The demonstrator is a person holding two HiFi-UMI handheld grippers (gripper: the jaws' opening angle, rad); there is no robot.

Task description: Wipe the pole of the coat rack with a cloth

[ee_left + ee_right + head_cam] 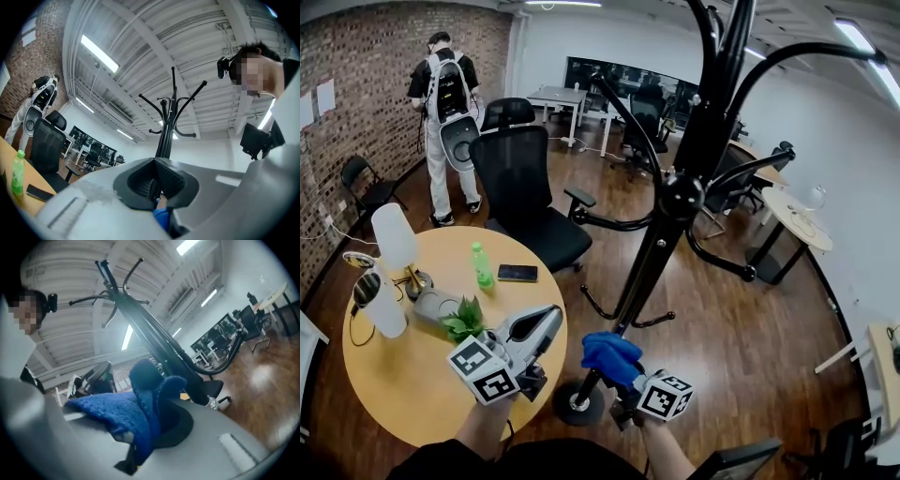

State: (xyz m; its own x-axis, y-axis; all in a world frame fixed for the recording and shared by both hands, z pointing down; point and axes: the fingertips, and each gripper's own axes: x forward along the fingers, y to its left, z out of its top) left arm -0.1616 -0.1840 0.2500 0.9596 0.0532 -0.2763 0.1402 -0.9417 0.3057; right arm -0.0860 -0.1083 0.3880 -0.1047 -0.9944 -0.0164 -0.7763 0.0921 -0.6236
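Note:
The black coat rack pole (pixel 652 253) rises tilted from its round base (pixel 578 403) up to curved hooks. A blue fuzzy cloth (pixel 609 354) is pressed against the low part of the pole, just above the base. My right gripper (pixel 625 379) is shut on it. In the right gripper view the cloth (pixel 124 411) bulges out of the jaws of the gripper (pixel 145 427), with the pole (pixel 154 338) right behind it. My left gripper (pixel 546 323) is shut and holds nothing, to the left of the pole over the table edge. It (pixel 157 180) points up at the pole (pixel 165 136).
A round wooden table (pixel 403 394) at the left carries a green bottle (pixel 481 265), a phone (pixel 517 273), a white lamp (pixel 397 239) and a small plant (pixel 466 319). A black office chair (pixel 525 187) stands behind it. A person with a backpack (pixel 445 112) stands far left.

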